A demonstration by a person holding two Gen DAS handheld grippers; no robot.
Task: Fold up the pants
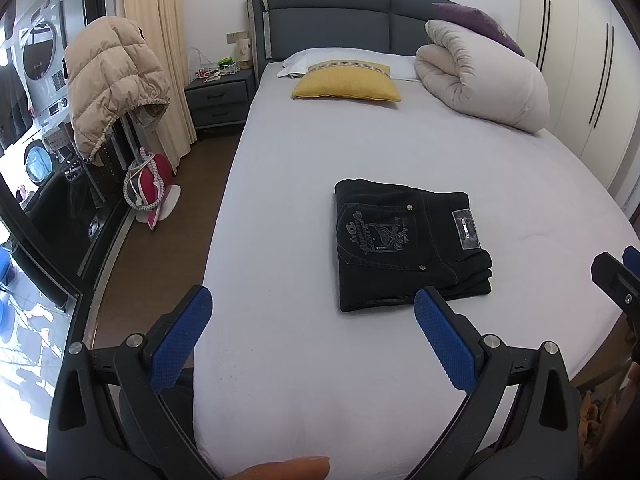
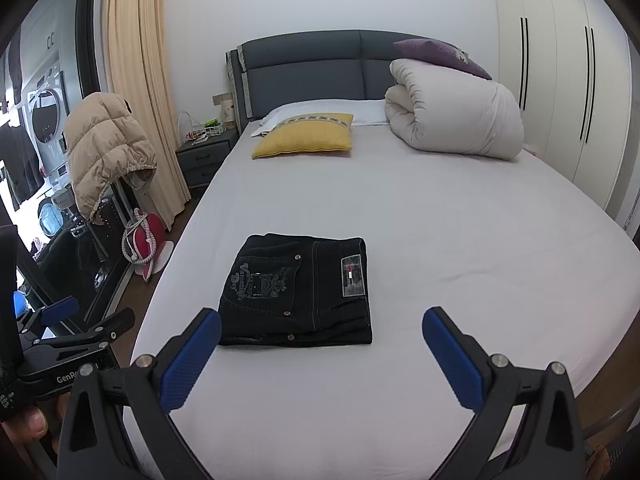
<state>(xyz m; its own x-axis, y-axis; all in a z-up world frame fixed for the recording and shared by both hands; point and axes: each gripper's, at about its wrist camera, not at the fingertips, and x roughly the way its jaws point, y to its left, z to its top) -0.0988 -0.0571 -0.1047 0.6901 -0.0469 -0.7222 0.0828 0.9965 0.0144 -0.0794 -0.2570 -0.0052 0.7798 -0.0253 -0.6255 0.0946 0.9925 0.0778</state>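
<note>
Pants: the black pants [image 2: 298, 290] lie folded into a compact rectangle on the bed [image 2: 460, 240], pocket embroidery and waist label up; in the right wrist view they sit at about 11 o'clock from the tool — just ahead of its left finger.
Left tool: the left tool [image 1: 310, 322] is spread wide and holds nothing; its right finger's tip overlaps the near edge of the pants in its own view, though I cannot tell whether it touches.
Right tool: the right tool [image 2: 322, 338] is likewise wide and empty, above bare sheet.
Progress: judged from the neat stack, the folding looks essentially done.
Risk: a finger dragging across the near edge could catch a layer and slide the top fold off; the uneven layers at the stack's 4 o'clock corner look the likeliest to slip — any re-grip there could undo the shape.
Surface: a smooth pale sheet, soft underneath; it would give under pressure and may wrinkle with the cloth.
Room: a yellow pillow [image 2: 306, 136] at 12 o'clock, a rolled duvet [image 2: 456, 120] at 1 o'clock; a puffer jacket [image 2: 106, 148] hangs at 10 o'clock.
</note>
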